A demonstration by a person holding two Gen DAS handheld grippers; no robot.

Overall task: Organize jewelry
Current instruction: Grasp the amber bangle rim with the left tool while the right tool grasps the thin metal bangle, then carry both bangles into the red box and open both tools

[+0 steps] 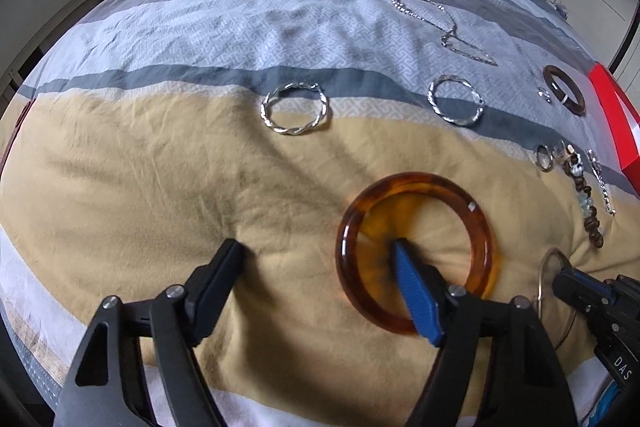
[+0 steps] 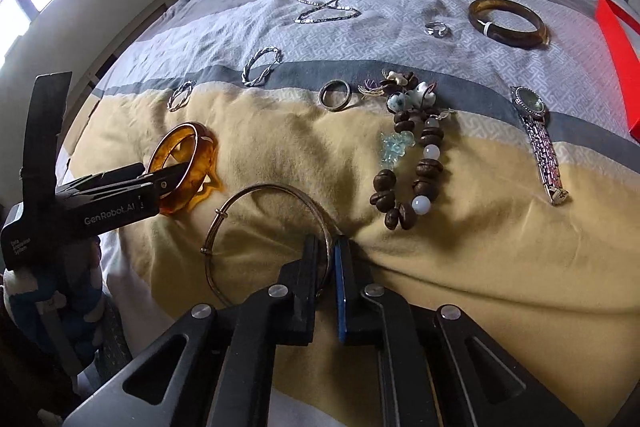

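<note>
An amber bangle (image 1: 476, 223) lies on the yellow band of the bedspread. My left gripper (image 1: 320, 247) is open, its blue-padded finger (image 1: 412, 283) inside the bangle and the other finger outside to the left. In the right wrist view my left gripper (image 2: 176, 171) reaches into the amber bangle (image 2: 200, 155). My right gripper (image 2: 330, 247) is shut on the rim of a thin gold wire bangle (image 2: 224, 215) that lies on the bed; this bangle also shows in the left wrist view (image 1: 546, 267).
Spread over the bed: two twisted silver bangles (image 1: 294, 109) (image 1: 456, 99), a silver chain (image 2: 328, 3), a brown bangle (image 2: 508, 23), two rings (image 2: 335, 95) (image 2: 437, 28), a bead bracelet (image 2: 412, 163) and a watch (image 2: 538, 139). A red box (image 2: 620, 39) stands at the right.
</note>
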